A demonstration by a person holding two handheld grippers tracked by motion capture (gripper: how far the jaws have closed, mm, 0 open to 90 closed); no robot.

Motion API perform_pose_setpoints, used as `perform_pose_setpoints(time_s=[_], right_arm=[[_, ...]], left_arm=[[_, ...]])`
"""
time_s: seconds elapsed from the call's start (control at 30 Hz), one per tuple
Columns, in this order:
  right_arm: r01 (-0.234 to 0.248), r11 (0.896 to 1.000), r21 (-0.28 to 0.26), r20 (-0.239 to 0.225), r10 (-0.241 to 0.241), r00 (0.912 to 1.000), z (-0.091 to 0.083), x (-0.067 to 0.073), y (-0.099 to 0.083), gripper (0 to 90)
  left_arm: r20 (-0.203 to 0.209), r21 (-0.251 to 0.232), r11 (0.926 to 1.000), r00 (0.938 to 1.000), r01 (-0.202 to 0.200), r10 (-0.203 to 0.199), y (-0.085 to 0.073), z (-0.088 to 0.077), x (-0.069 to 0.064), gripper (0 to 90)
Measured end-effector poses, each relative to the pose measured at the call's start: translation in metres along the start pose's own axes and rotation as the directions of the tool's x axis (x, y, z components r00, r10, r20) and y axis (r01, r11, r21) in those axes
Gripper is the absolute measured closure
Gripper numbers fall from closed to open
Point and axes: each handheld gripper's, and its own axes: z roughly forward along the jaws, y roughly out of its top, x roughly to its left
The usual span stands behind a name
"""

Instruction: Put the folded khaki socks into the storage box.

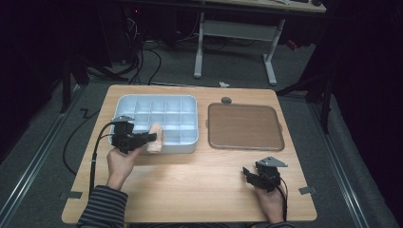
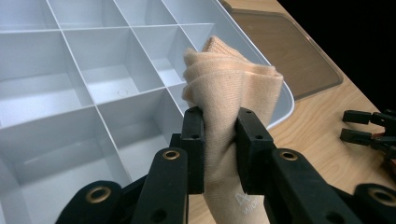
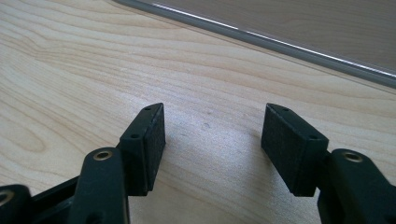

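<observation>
Clamped in the left tool (image 2: 219, 149), a beige cloth (image 2: 229, 88) (bunched) hangs above the tray's (image 2: 70, 84) near-right compartments.

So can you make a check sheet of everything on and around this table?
Surface: wooden table, bare in front.
Job's things: rolled beige cloth by the near right corner of the white divided tray; brown lid lies beside the tray.
Clutter: small grey disc behind the lid.
Grippers: left gripper shut on the cloth; right gripper open above bare wood.
Cables: black cable trails from the left gripper.
Surroundings: dark room, white desk frame behind.
</observation>
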Motion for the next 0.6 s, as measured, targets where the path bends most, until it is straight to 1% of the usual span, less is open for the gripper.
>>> perform_pose_setpoints(time_s=[0.07,0.1,0.17,0.23,0.27,0.37,0.4,0.47,0.5,0.57,0.6], right_arm=[[0.001,1.000,0.000,0.000,-0.001,1.0000,0.000,0.000,0.000,40.0],[0.000,1.000,0.000,0.000,0.000,1.0000,0.000,0.000,0.000,40.1],[0.001,1.000,0.000,0.001,-0.001,1.0000,0.000,0.000,0.000,40.0],[0.000,1.000,0.000,0.001,0.000,1.0000,0.000,0.000,0.000,40.0],[0.004,1.000,-0.001,0.002,-0.004,1.0000,0.000,0.000,0.000,40.0],[0.001,1.000,0.000,0.002,-0.001,1.0000,0.000,0.000,0.000,40.0],[0.001,1.000,0.000,0.001,-0.001,1.0000,0.000,0.000,0.000,40.0],[0.003,1.000,0.000,0.001,-0.003,1.0000,0.000,0.000,0.000,40.1],[0.000,1.000,0.000,0.001,0.000,1.0000,0.000,0.000,0.000,40.1],[0.000,1.000,0.001,0.001,0.000,1.0000,0.000,0.000,0.000,40.0],[0.003,1.000,0.000,0.000,-0.003,1.0000,0.000,0.000,0.000,40.0]], left_arm=[[0.001,-0.005,1.0000,1.0000,0.004,-0.004,0.002,0.001,0.001,75.8],[0.013,-0.007,0.9999,0.9998,0.016,-0.015,0.003,0.001,0.002,75.8],[-0.002,0.000,1.0000,1.0000,0.010,-0.010,0.005,0.004,0.004,75.8],[-0.004,0.002,1.0000,0.9999,0.010,-0.010,0.008,0.005,0.004,75.8],[-0.013,0.009,1.0000,0.9999,0.000,0.000,0.012,0.007,0.004,75.8],[-0.010,0.009,1.0000,0.9999,0.002,-0.002,0.014,0.009,0.004,75.8],[-0.027,0.017,0.9998,0.9996,-0.009,0.009,0.017,0.012,0.004,75.8],[-0.029,0.021,0.9997,0.9995,-0.009,0.009,0.018,0.013,0.004,75.8],[-0.043,0.031,0.9994,0.9989,-0.017,0.019,0.021,0.016,0.005,75.7],[-0.036,0.030,0.9995,0.9993,-0.011,0.012,0.022,0.018,0.006,75.8],[-0.030,0.032,0.9995,0.9996,0.000,0.001,0.022,0.019,0.007,75.8]])
